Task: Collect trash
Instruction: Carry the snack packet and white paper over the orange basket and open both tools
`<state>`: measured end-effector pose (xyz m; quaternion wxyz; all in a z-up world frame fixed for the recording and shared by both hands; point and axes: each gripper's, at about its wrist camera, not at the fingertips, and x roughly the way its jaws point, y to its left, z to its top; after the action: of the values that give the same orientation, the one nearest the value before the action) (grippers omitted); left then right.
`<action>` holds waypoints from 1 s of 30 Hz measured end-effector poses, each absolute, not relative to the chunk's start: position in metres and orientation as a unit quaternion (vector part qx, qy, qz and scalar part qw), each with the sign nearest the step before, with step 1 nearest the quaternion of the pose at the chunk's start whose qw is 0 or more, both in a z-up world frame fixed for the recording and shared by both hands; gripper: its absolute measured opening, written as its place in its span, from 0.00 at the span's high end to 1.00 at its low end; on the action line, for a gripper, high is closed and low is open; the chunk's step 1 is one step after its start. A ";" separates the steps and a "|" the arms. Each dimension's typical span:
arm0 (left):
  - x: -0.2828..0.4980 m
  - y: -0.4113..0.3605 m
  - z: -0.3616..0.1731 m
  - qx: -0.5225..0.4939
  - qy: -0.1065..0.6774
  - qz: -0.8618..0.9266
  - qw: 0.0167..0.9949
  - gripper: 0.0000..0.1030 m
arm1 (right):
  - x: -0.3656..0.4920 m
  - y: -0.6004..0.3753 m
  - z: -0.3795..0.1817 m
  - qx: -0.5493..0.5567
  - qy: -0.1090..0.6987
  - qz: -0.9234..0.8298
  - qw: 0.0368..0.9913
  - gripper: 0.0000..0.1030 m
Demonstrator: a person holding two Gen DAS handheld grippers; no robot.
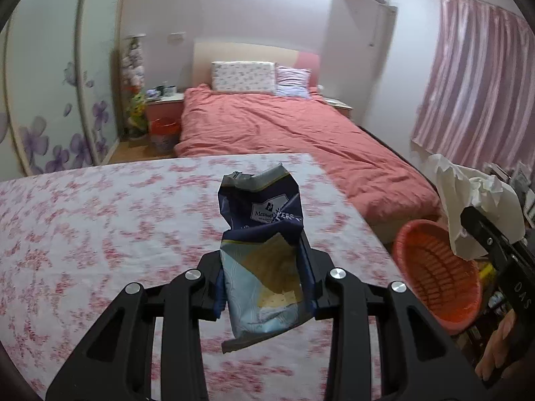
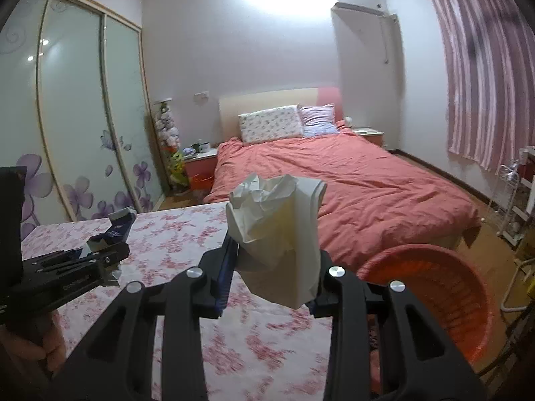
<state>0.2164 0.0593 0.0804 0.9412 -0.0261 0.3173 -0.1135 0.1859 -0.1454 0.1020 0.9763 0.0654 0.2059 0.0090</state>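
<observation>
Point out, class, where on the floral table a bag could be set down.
Nothing lies on the visible part of the floral table from the far edge by the bed to the claws. It is crowded at the right edge: the orange basket, the tissue and the wrapper.

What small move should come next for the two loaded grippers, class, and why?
Probably carry the right gripper over the orange basket and release there. It is shut on a crumpled tissue, the basket sits open just off the table's right edge, and the left gripper, shut on the snack wrapper, is farther away.
</observation>
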 end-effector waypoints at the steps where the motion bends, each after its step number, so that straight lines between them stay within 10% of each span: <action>1: 0.214 0.052 0.082 -0.024 0.316 -0.122 0.941 0.66 | 0.180 -0.150 0.103 0.067 0.204 0.004 0.977 0.67; 30: 0.194 -0.129 0.057 0.009 0.335 -0.330 0.882 0.66 | 0.113 -0.304 0.072 0.142 0.185 -0.124 0.965 0.67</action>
<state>0.1941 -0.1287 0.0568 0.8825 0.0089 0.3353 -0.3298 0.1129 -0.3043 0.0719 0.9646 0.1420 0.1848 -0.1239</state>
